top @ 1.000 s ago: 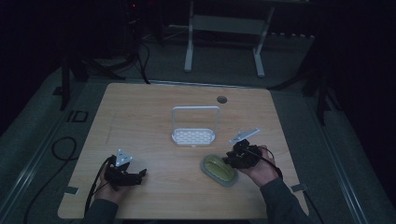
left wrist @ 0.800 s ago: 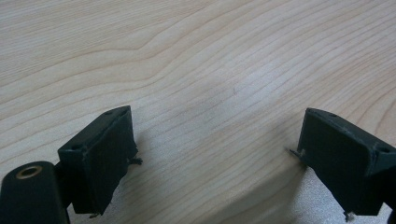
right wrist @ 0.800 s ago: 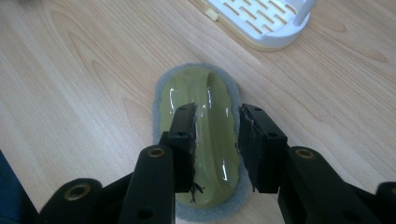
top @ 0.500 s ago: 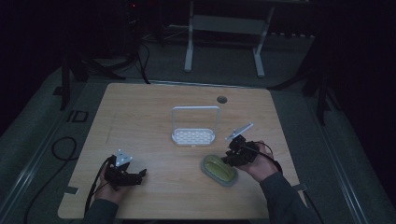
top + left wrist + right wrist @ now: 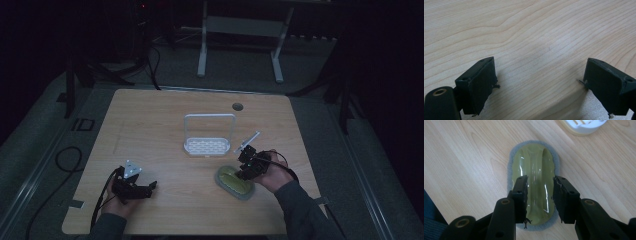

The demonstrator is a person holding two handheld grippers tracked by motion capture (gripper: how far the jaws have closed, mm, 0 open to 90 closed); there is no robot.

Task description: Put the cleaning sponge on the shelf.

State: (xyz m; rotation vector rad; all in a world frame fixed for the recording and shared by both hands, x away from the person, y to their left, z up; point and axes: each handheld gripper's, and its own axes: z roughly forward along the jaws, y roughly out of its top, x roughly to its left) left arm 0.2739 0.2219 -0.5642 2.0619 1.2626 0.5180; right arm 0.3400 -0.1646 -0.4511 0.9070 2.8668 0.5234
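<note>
An olive-green scrubber (image 5: 233, 180) (image 5: 534, 165) with a grey felt rim lies flat on the wooden table, front right. My right gripper (image 5: 246, 169) (image 5: 540, 192) points down at it with its jaws on either side of the raised glossy grip. The jaws have just been opening, and the fingers (image 5: 521, 195) stand beside the ridge without squeezing it. My left gripper (image 5: 146, 188) (image 5: 539, 82) rests low at the front left, jaws wide apart with bare wood between them.
A white slotted dish (image 5: 209, 146) with a tall wire hoop stands at the table's middle, just behind the scrubber; its corner (image 5: 584, 126) shows in the right gripper view. A round cable hole (image 5: 237, 106) sits near the far edge. A cable (image 5: 65, 160) loops on the floor at left.
The right gripper has crept slightly left over the scrubber. The left gripper has stayed where it was.
</note>
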